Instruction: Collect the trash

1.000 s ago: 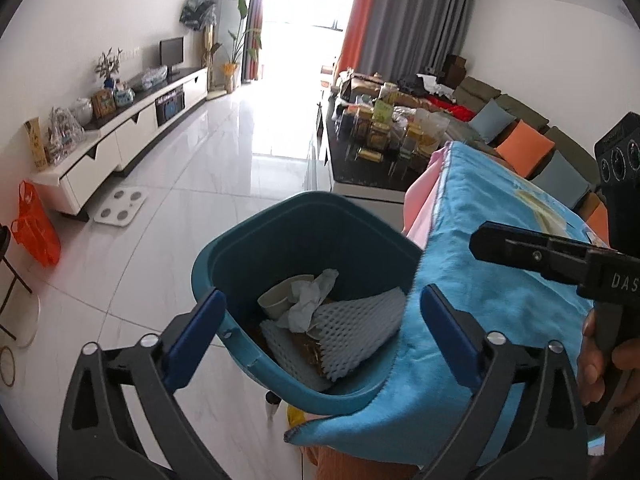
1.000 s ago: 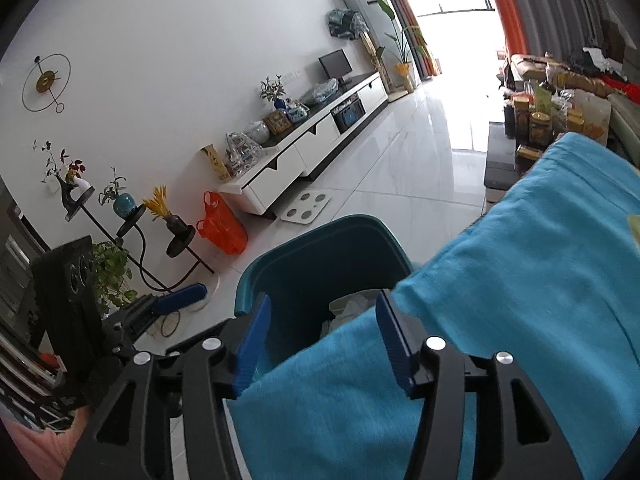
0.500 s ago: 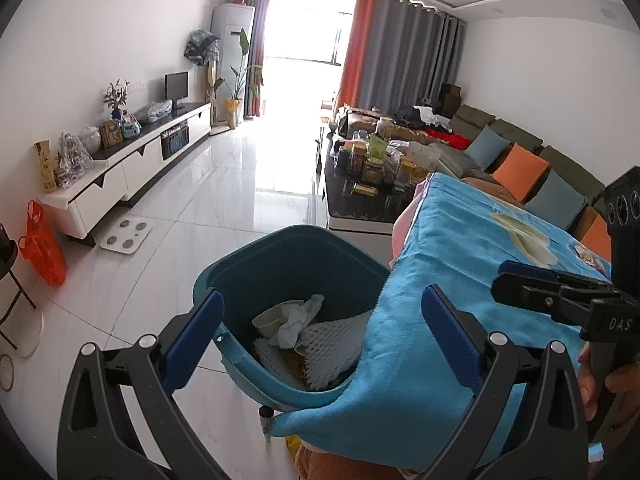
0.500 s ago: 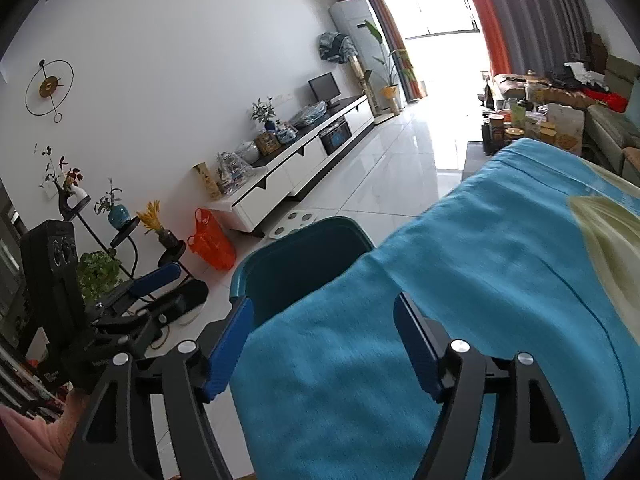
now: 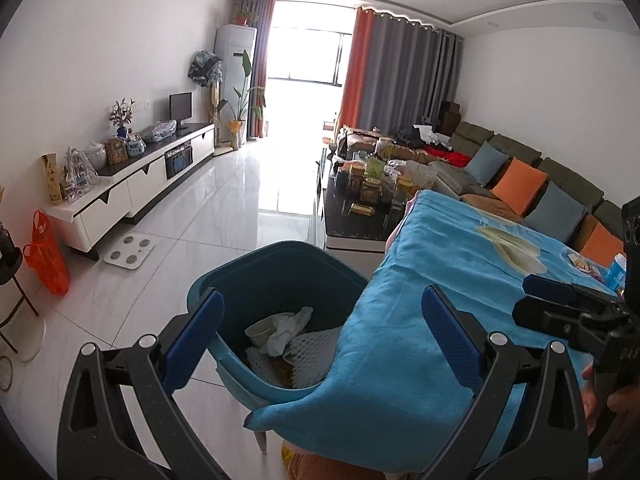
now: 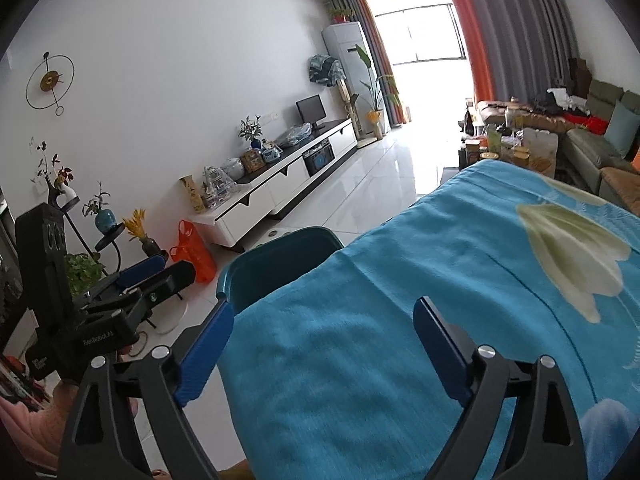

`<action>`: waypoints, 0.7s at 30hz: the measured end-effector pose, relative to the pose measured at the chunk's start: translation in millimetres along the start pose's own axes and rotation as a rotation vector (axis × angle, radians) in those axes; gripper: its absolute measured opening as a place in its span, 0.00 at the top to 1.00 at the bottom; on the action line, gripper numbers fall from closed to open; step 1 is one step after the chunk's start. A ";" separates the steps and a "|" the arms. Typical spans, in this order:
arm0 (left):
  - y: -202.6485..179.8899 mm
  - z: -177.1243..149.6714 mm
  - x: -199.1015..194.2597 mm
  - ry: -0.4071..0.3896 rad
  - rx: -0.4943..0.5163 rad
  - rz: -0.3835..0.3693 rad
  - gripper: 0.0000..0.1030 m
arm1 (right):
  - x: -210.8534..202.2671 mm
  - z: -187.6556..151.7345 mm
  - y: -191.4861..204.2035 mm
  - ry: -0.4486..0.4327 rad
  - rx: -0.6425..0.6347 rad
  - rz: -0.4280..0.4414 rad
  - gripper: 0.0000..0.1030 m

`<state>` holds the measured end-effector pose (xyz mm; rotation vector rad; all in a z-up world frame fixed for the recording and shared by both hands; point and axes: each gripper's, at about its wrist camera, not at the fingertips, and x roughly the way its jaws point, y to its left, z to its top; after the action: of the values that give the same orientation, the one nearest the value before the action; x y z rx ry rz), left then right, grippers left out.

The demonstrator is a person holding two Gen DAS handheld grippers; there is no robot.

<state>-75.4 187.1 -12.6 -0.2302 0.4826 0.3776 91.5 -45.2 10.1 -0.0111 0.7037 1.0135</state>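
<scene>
Trash (image 5: 294, 342) sits inside the teal bin (image 5: 276, 268), lower centre of the left wrist frame: crumpled white tissue, white foam netting and a pale bowl-like piece, with something brownish beneath that is too hidden to name. Bin stands on the white tiled floor (image 5: 224, 216), tilted toward the camera. A corner of the blue cloth (image 5: 420, 320) drapes over the bin's right rim and covers part of the opening.

Left tool (image 5: 320, 332): blue-padded fingers wide apart, nothing between them; framed across bin and cloth edge, touching neither. In the right wrist frame it shows at left (image 6: 156, 276), fingers likewise apart.

Right tool (image 6: 324, 352): fingers wide apart, nothing gripped, above the blue cloth (image 6: 420, 280) on the tabletop. In the left wrist frame it shows at the right edge (image 5: 560, 300).

From the right wrist view only the bin's far rim (image 6: 280, 260) shows, centre frame, behind the cloth edge; contents hidden.

Surroundings: white TV cabinet (image 5: 132, 188) centre left, orange plastic bag (image 5: 46, 254) far left, white bathroom scale (image 5: 129, 250) on the floor, cluttered dark coffee table (image 5: 360, 200) centre, sofa with orange and blue cushions (image 5: 520, 184) at right.
</scene>
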 end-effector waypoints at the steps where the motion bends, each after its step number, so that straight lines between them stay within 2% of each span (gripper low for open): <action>1: -1.9 -1.0 -1.0 -0.005 -0.001 0.005 0.05 | -0.9 -0.3 0.4 -0.003 -0.002 -0.005 0.13; 8: -17.6 -5.4 -10.9 -0.055 0.014 -0.008 0.05 | -27.5 -8.3 3.2 -0.077 -0.044 -0.091 0.07; 12: -32.9 -5.9 -14.2 -0.079 0.050 -0.025 0.05 | -47.9 -14.7 2.3 -0.125 -0.070 -0.157 0.07; 17: -57.3 -4.5 -16.7 -0.103 0.100 -0.051 0.05 | -76.6 -26.5 -10.7 -0.179 -0.046 -0.259 0.07; 21: -80.5 -3.1 -17.4 -0.130 0.135 -0.113 0.05 | -105.2 -39.1 -24.3 -0.250 -0.005 -0.380 0.07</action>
<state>-58.4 108.1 3.4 -0.1009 0.3631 0.2467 54.8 -152.3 29.3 -0.0217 0.4479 0.6379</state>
